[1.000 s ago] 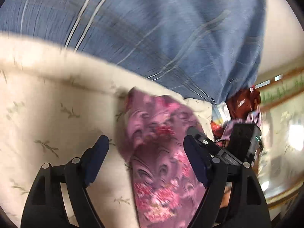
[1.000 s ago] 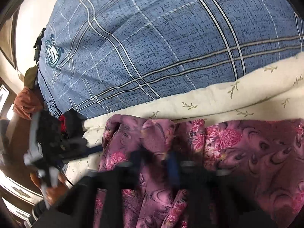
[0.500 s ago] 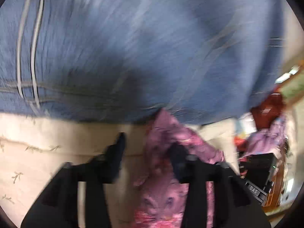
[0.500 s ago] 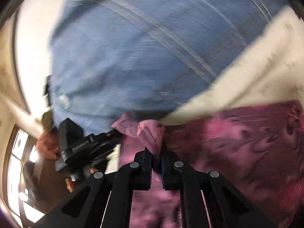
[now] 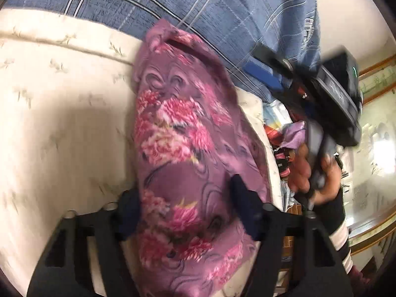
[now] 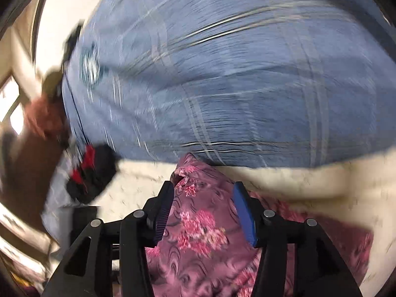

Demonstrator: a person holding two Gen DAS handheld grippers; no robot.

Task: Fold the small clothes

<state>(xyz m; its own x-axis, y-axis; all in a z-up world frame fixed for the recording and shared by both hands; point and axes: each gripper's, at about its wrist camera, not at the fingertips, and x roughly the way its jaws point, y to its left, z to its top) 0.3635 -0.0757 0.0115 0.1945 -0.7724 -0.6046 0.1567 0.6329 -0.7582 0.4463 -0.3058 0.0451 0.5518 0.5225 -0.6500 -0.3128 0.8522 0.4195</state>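
A small purple garment with pink flowers (image 5: 183, 133) lies folded into a long strip on a cream leaf-print cover (image 5: 61, 113). My left gripper (image 5: 184, 208) is open, its fingers on either side of the strip's near part. In the right wrist view the garment (image 6: 203, 225) lies between the open fingers of my right gripper (image 6: 205, 210), which holds nothing. The right gripper also shows in the left wrist view (image 5: 321, 86), above the garment's right side.
A blue plaid blanket (image 6: 222, 86) is heaped behind the garment, also in the left wrist view (image 5: 210, 12). A pile of coloured clothes (image 5: 284, 133) lies past the cover's right edge. Wooden furniture stands at the far right.
My right gripper was shut on a corner of the garment and has opened, letting it go. My left gripper has opened wider and drawn back. The garment now lies as a folded strip.
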